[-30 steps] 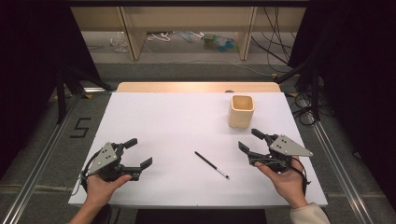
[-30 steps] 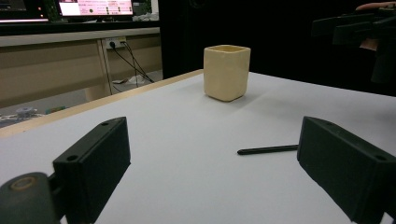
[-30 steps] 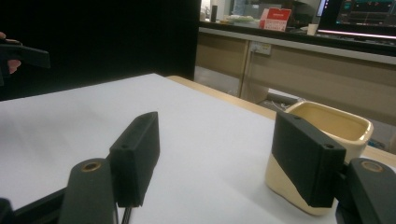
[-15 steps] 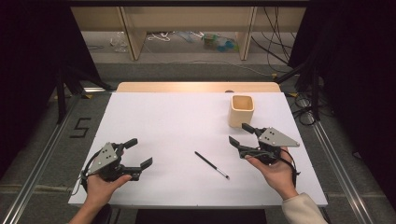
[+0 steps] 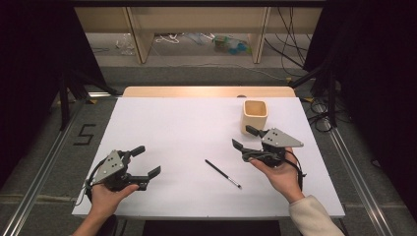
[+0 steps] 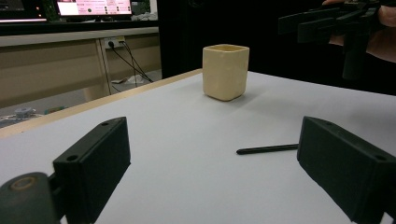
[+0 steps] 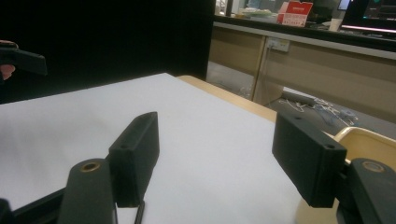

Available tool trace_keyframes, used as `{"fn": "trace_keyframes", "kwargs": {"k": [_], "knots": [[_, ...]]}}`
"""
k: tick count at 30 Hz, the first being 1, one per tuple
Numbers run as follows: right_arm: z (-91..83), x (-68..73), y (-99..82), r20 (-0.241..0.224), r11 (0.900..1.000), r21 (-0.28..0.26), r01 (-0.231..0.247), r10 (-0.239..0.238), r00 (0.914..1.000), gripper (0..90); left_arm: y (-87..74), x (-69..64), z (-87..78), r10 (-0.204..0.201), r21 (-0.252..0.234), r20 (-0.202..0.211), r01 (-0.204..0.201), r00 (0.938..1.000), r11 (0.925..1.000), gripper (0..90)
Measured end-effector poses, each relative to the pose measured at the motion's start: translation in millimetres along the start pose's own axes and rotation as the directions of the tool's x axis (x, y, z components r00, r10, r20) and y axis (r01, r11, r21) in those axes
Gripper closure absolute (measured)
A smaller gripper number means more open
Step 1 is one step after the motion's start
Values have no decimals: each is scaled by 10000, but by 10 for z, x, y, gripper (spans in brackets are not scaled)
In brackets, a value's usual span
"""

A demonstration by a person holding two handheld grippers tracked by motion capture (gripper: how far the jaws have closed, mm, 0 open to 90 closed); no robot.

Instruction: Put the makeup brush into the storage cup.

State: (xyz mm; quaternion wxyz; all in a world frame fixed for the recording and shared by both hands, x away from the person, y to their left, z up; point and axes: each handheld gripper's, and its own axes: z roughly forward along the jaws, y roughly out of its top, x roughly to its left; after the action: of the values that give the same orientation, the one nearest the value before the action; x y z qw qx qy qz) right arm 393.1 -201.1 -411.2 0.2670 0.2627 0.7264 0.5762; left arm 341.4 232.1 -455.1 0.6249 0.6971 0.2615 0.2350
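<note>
A thin black pen (image 5: 223,173) lies on the white tabletop (image 5: 187,128), between the two grippers. A cream square cup (image 5: 255,115) stands upright at the back right. My left gripper (image 5: 147,161) rests at the front left, open and empty. In the left gripper view its jaws (image 6: 215,158) frame the pen (image 6: 267,149) and the cup (image 6: 225,72). My right gripper (image 5: 242,136) is held off the table just in front of the cup, open and empty. In the right gripper view (image 7: 219,154) the cup's rim (image 7: 369,142) sits beside the right jaw.
A wooden strip (image 5: 206,91) runs along the table's far edge, with shelving and cables behind it. Metal rails (image 5: 354,167) flank the table on the floor. The left half and the back of the tabletop are bare white.
My right gripper has moved left and away from the person, rising towards the cup. The left gripper, pen and cup have stayed put.
</note>
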Motion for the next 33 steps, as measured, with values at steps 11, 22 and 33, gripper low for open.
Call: {"fn": "trace_keyframes", "kwargs": {"k": [11,22,33], "knots": [[125,42,63,-228,10000,-12,12,-12,9997,316,0,2,-1,6,-17,4,-6,10000,10000,94],[250,99,85,-292,9999,-77,-96,93,9995,310,1,1,0,47,9,-17,-47,10000,10000,94],[325,142,97,-388,9996,-208,-168,160,9991,310,-1,5,8,107,-62,-34,-107,9999,9999,94]]}}
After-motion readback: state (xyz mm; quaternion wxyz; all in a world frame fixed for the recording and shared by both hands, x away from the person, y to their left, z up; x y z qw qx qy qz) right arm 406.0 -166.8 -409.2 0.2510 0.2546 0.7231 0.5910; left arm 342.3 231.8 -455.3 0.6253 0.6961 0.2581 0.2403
